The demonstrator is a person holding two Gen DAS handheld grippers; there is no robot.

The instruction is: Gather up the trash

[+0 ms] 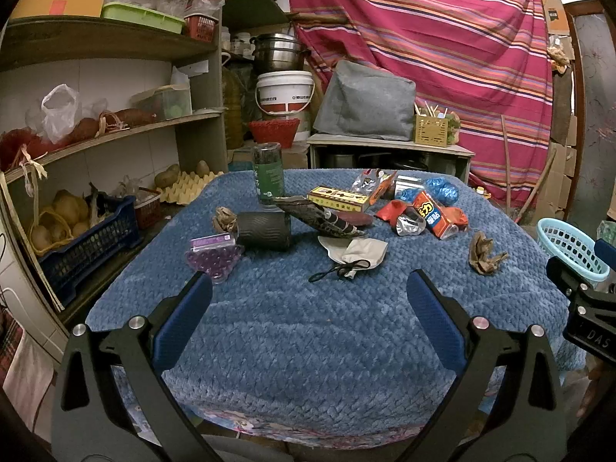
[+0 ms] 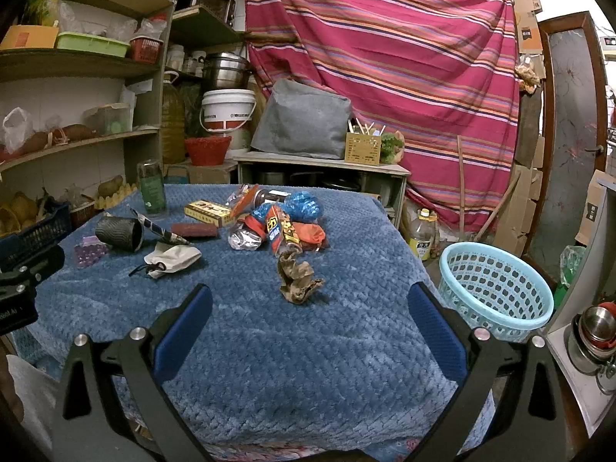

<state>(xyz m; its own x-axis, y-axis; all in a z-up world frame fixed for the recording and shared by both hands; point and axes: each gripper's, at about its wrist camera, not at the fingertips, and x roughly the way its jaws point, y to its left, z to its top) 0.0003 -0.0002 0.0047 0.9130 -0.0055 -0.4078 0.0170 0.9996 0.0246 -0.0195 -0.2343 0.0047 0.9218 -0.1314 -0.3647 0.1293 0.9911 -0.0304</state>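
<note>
Trash lies across a table covered in blue cloth [image 1: 292, 331] [image 2: 315, 354]. A crumpled brown paper [image 2: 297, 277] [image 1: 483, 256] sits nearest, just ahead of my right gripper [image 2: 310, 300], which is open and empty above the cloth. Behind the paper are red and orange snack wrappers [image 2: 287, 231] [image 1: 431, 213], a silver foil wad [image 2: 244, 239] and blue plastic [image 2: 302, 205]. My left gripper [image 1: 309, 288] is open too, short of a white drawstring pouch [image 1: 356, 252]. A light blue basket [image 2: 496, 288] [image 1: 573, 248] stands right of the table.
On the table's left part are a black ribbed cup on its side [image 1: 263, 230], a bag of purple beads [image 1: 213, 256], a green jar [image 1: 268, 173] and a yellow box [image 1: 338, 197]. Shelves [image 1: 107, 127] with crates stand left. A striped curtain [image 2: 385, 57] hangs behind.
</note>
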